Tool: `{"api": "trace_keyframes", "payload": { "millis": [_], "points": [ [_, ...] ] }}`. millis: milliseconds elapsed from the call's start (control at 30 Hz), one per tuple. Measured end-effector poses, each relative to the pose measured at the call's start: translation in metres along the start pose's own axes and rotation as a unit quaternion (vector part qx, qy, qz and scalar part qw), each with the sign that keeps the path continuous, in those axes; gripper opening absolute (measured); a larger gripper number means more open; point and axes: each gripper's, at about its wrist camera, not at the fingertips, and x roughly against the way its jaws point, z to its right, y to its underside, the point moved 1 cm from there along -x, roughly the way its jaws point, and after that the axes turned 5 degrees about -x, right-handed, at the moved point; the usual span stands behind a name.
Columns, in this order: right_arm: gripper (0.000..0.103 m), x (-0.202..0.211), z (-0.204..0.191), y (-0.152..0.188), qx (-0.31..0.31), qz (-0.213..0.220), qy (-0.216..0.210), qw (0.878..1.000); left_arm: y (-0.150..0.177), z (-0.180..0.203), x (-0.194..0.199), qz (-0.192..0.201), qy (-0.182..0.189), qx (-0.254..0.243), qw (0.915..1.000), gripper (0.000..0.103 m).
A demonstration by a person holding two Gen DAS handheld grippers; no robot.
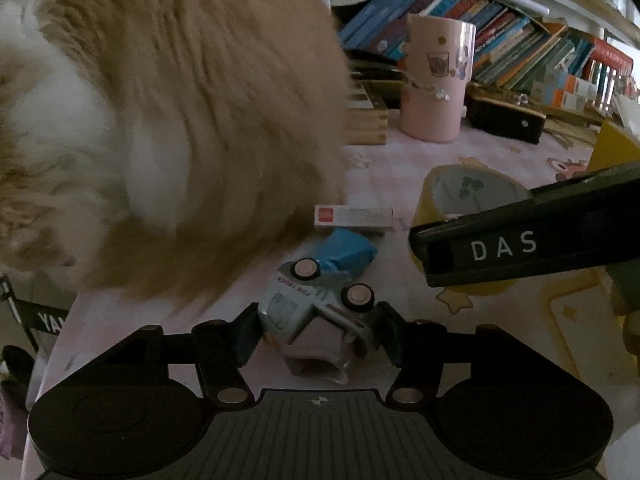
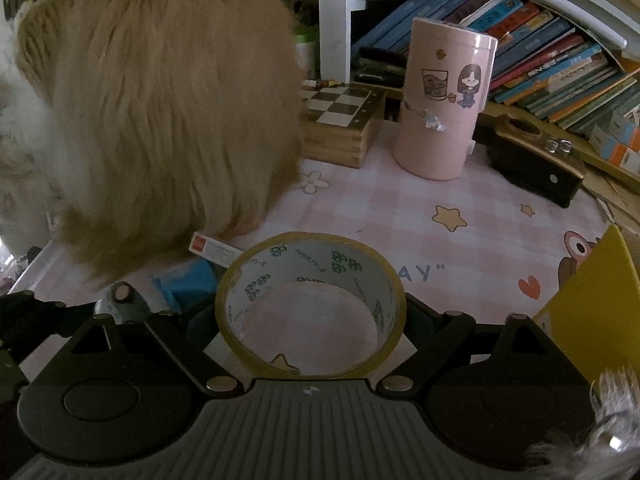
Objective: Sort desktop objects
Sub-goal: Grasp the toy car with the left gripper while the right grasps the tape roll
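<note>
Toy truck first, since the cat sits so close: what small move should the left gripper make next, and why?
Probably lift it straight up. The left gripper has its pads against the toy truck, which lies tipped on the tablecloth, and the cat crowds its left.

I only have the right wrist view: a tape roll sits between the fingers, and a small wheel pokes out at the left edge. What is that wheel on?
Observer: A toy truck lying wheels-up, lettered FUN TRUCK.
Operator: Is the left gripper on it?
Observer: Yes. The left gripper has a finger on each side of the cab, and the pads look pressed against it.
Operator: How does my right gripper look from over there?
Observer: One finger of the right gripper, marked DAS, reaches across the near side of the tape roll.
</note>
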Motion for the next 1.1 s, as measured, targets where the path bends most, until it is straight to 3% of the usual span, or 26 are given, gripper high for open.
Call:
{"api": "trace_keyframes", "payload": {
  "millis": [533, 1100],
  "points": [
    [0.091, 0.033, -0.006, 0.011, -0.015, 0.013, -0.002, 1.0, 0.006, -0.021, 0.053, 0.032, -0.004, 0.027, 0.9991, 0.06],
    [0.091, 0.118, -0.034, 0.057, -0.045, 0.029, 0.008, 0.999, 0.023, -0.036, 0.124, 0.062, 0.035, 0.021, 0.9972, 0.06]
  ]
}}
